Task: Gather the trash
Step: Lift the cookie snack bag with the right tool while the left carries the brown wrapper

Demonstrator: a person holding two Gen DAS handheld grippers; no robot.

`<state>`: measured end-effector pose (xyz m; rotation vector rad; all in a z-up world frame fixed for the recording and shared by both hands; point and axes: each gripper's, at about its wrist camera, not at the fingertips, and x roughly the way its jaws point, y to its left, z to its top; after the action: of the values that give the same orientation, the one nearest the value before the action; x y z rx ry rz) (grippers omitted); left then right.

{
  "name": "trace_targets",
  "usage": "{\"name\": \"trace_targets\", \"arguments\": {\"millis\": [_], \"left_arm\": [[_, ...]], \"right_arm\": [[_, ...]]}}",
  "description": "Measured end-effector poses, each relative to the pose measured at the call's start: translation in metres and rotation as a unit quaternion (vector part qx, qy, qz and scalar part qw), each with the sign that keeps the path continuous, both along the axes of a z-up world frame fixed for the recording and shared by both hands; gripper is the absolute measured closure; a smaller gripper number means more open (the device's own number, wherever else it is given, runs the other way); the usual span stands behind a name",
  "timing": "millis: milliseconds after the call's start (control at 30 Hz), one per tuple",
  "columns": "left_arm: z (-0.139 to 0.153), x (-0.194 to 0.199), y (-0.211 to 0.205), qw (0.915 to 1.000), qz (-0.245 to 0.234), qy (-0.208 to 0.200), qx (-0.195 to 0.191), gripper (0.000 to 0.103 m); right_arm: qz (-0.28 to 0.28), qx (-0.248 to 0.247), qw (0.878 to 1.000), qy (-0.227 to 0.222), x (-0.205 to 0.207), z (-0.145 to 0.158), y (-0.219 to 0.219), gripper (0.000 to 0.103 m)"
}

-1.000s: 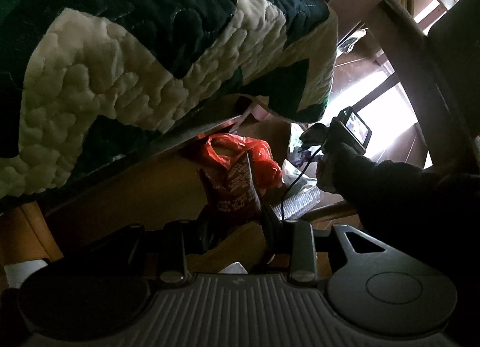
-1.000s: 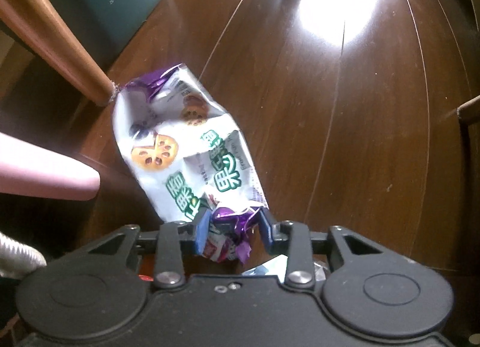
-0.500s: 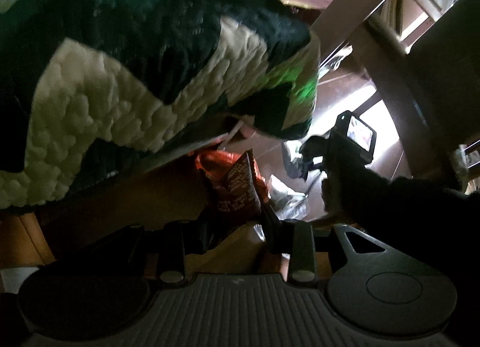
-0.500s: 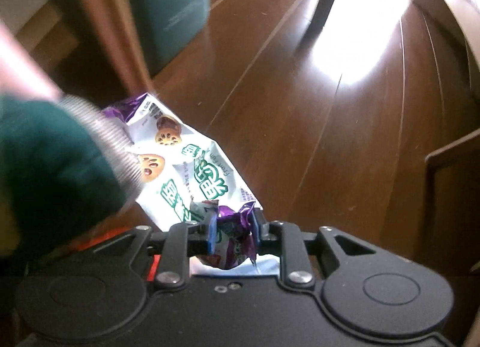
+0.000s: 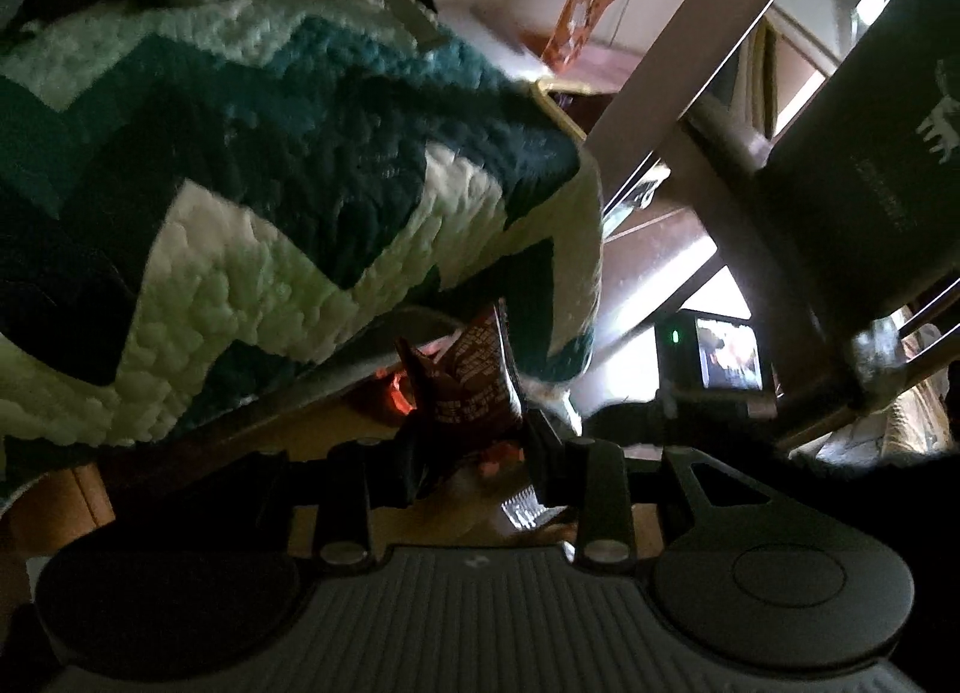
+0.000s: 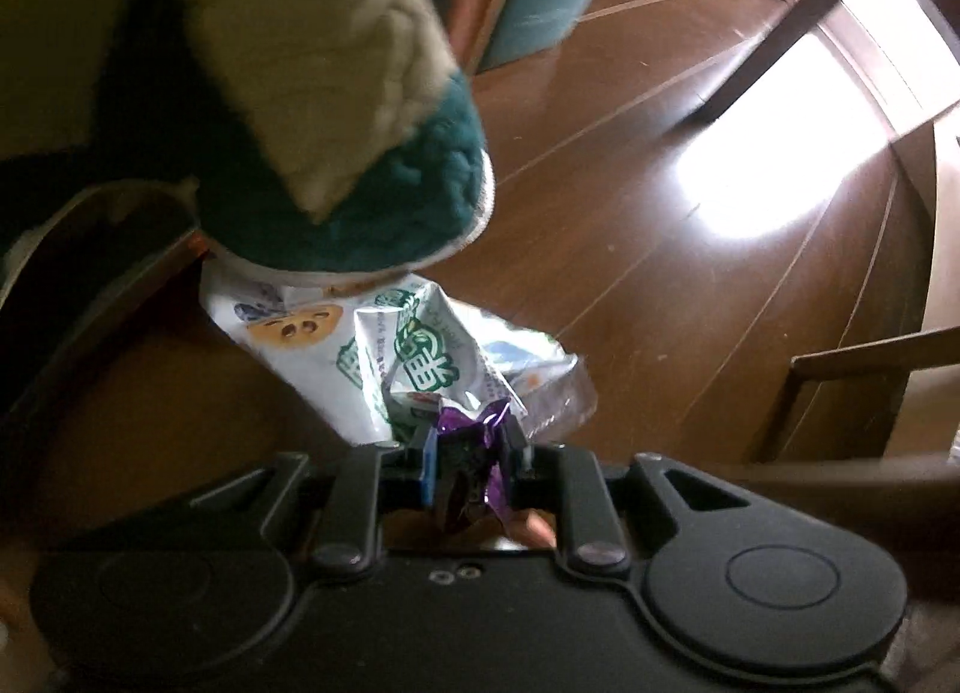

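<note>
Left gripper [image 5: 474, 453]: jaws closed on a dark red snack wrapper [image 5: 474, 381], which stands up just below the hanging edge of the green-and-white quilt [image 5: 288, 249]. Right gripper [image 6: 468, 453]: jaws closed on the purple end of a white cookie bag [image 6: 384, 357], which lies directly under the quilt's corner. Recommendation: keep both grips firm, draw the trash clear of the quilt without snagging it, then carry it to the bin.

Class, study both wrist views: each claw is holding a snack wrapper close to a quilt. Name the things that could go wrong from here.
1. The right claw pinches only the purple end of the white cookie wrapper, so it might tear or slip free.
2. The quilt overhangs that wrapper and could snag it.
3. The left claw holds the dark red wrapper in deep shadow, so its grip is hard to judge.
</note>
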<state>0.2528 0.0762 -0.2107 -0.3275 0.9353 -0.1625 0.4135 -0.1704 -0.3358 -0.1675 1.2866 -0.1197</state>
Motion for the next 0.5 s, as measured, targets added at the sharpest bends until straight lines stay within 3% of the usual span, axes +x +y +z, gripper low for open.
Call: {"name": "trace_targets", "arguments": {"millis": [200, 500], "left_arm": [[0.022, -0.019, 0.003, 0.9997, 0.020, -0.015, -0.001, 0.070], [0.065, -0.078, 0.007, 0.9983, 0.051, -0.029, 0.000, 0.070]], "right_arm": [[0.073, 0.006, 0.997, -0.005, -0.047, 0.038, 0.030, 0.085], [0.161, 0.057, 0.985, -0.016, -0.133, 0.099, 0.049, 0.086]]}}
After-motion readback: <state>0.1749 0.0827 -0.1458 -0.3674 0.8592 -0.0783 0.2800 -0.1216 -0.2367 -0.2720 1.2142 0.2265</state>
